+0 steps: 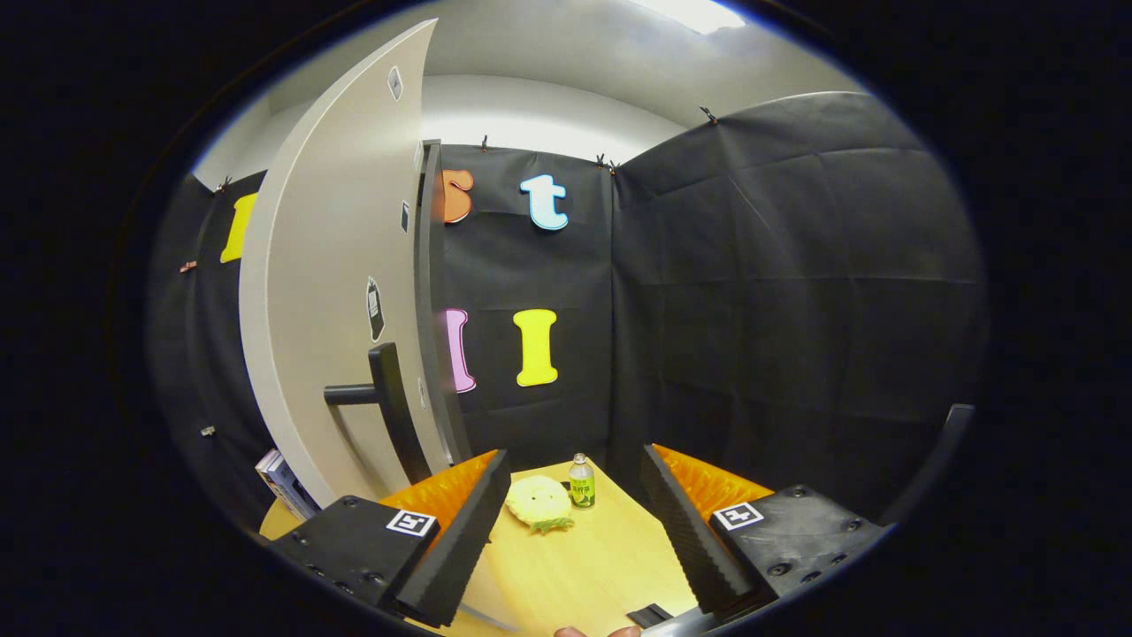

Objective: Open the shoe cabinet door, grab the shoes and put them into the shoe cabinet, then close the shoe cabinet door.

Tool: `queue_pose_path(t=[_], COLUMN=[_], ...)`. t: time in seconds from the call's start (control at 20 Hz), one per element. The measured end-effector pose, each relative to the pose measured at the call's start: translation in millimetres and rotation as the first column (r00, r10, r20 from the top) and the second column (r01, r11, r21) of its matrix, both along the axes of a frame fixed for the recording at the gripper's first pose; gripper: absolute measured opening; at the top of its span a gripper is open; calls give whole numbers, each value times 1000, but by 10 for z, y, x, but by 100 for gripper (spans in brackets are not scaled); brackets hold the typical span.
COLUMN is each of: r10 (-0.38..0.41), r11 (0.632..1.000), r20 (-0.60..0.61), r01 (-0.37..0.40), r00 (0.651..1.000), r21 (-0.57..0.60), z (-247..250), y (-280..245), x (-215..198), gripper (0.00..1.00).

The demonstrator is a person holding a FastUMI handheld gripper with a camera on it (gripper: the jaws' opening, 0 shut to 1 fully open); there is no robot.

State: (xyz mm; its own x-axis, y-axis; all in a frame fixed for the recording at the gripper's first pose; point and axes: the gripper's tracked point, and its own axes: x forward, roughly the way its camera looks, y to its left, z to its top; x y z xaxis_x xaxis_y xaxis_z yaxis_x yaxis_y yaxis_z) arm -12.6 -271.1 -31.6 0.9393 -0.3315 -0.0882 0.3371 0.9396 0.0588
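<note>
The pale grey shoe cabinet door rises on the left, just beyond my left finger. It carries a dark bar handle that sticks out from its lower part, and its dark edge faces the booth wall. My gripper is open over the wooden table, its fingers wide apart with nothing between them. A pale yellow fluffy slipper lies on the table just ahead of the fingers, slightly nearer the left one.
A small clear bottle with a green label stands right behind the slipper. A stack of books or boxes sits at the door's foot on the left. A dark flat object lies near the table's front edge.
</note>
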Motion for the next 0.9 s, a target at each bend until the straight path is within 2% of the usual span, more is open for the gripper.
queue_pose_path(t=[0.15,0.35,0.7,0.9], r10=[7,64,213,329], r11=[1000,998,974,939], r20=[7,6,11,13], r01=[-7,-64,-213,-328], r00=[1000,998,977,944], r21=[19,25,77,101], z=[9,11,-32,-41], y=[214,691,1693,2288], x=[-30,-52,172,404], gripper=[98,98,98,98])
